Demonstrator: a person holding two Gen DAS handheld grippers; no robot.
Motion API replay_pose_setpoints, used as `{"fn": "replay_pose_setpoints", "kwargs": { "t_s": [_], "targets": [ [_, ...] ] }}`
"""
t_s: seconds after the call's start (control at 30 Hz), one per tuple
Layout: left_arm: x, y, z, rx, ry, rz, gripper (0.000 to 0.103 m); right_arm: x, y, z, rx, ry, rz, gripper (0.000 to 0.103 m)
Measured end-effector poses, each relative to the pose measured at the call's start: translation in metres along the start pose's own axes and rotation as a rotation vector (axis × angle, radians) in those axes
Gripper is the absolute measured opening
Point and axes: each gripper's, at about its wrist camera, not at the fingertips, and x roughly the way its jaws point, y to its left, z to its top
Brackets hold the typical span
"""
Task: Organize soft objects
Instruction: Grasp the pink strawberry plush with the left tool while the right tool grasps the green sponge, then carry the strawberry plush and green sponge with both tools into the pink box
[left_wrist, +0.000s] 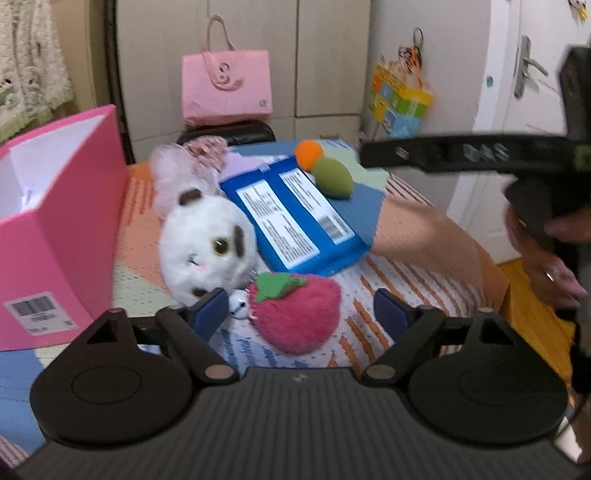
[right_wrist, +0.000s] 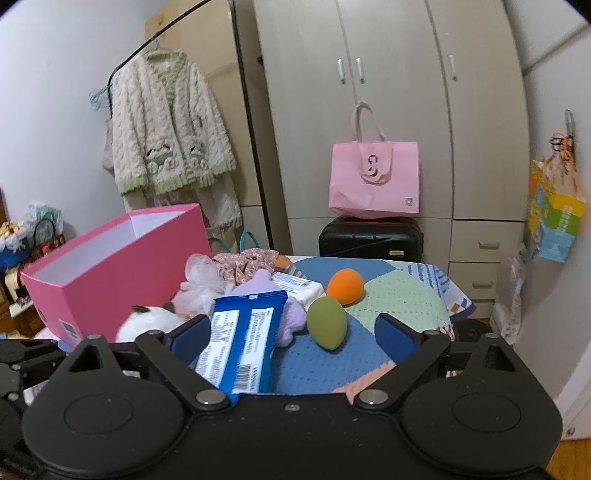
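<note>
My left gripper (left_wrist: 300, 308) is open low over the patchwork table, its blue pads either side of a pink strawberry plush (left_wrist: 295, 314) and clear of it. A white plush cat (left_wrist: 207, 243) lies just left of it, beside the open pink box (left_wrist: 62, 229). Behind them lie a blue pack (left_wrist: 291, 218), a green egg sponge (left_wrist: 332, 177) and an orange one (left_wrist: 308, 151). My right gripper (right_wrist: 293, 332) is open, with the blue pack (right_wrist: 240, 339) and the green sponge (right_wrist: 327, 323) between its spread fingers, untouched. The orange sponge (right_wrist: 345, 286) sits further back.
A pink mesh puff (right_wrist: 199, 280), a floral scrunchie (right_wrist: 245, 262), a lilac plush (right_wrist: 266, 291) and a white pack (right_wrist: 295, 286) crowd the table's far left. Beyond stand a black suitcase (right_wrist: 369, 238) with a pink tote (right_wrist: 375, 181) and a wardrobe. A hand (left_wrist: 546, 266) is at the table's right edge.
</note>
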Motion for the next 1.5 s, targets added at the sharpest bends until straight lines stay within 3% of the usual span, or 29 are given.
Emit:
{"fn": "replay_pose_setpoints", "kwargs": {
  "t_s": [0.17,0.4,0.5,0.6,0.67,0.73,0.77,0.93,1.13,1.27,1.5],
  "targets": [
    [0.009,0.003,-0.009,-0.018,0.018,-0.033,0.076,0.025,-0.014,0.003,0.023,-0.013,0.040,0.090],
    [0.014,0.009,-0.007,-0.066,-0.006,-0.050,0.072,0.064,-0.031,0.003,0.060,0.053,0.003,0.069],
    [0.022,0.016,-0.005,-0.138,0.016,-0.067,0.072,0.075,-0.038,0.001,0.066,0.072,0.005,0.068],
    [0.023,0.014,-0.004,-0.130,0.011,-0.055,0.072,0.087,-0.041,0.001,0.059,0.095,-0.004,0.068],
    [0.023,0.012,-0.005,-0.118,0.010,-0.039,0.062,0.092,-0.042,0.000,0.054,0.109,0.002,0.067],
    [0.023,0.010,-0.005,-0.099,0.013,-0.022,0.053,0.098,-0.041,-0.001,0.044,0.134,0.002,0.045],
    [0.023,0.010,-0.005,-0.091,0.015,-0.017,0.050,0.099,-0.041,-0.001,0.042,0.143,0.004,0.042],
    [0.020,0.011,-0.004,-0.105,0.019,-0.009,0.047,0.093,-0.028,-0.002,-0.021,0.138,-0.016,0.040],
    [0.013,0.006,-0.005,-0.094,0.010,0.000,0.047,0.070,-0.026,-0.005,0.005,0.108,-0.021,0.040],
    [0.009,0.005,-0.008,-0.119,0.033,-0.022,0.047,0.045,-0.023,-0.009,0.029,0.089,0.002,0.041],
    [-0.001,0.005,-0.010,-0.122,0.063,0.007,0.047,0.011,-0.006,-0.014,0.046,0.104,0.072,0.041]
  ]
}}
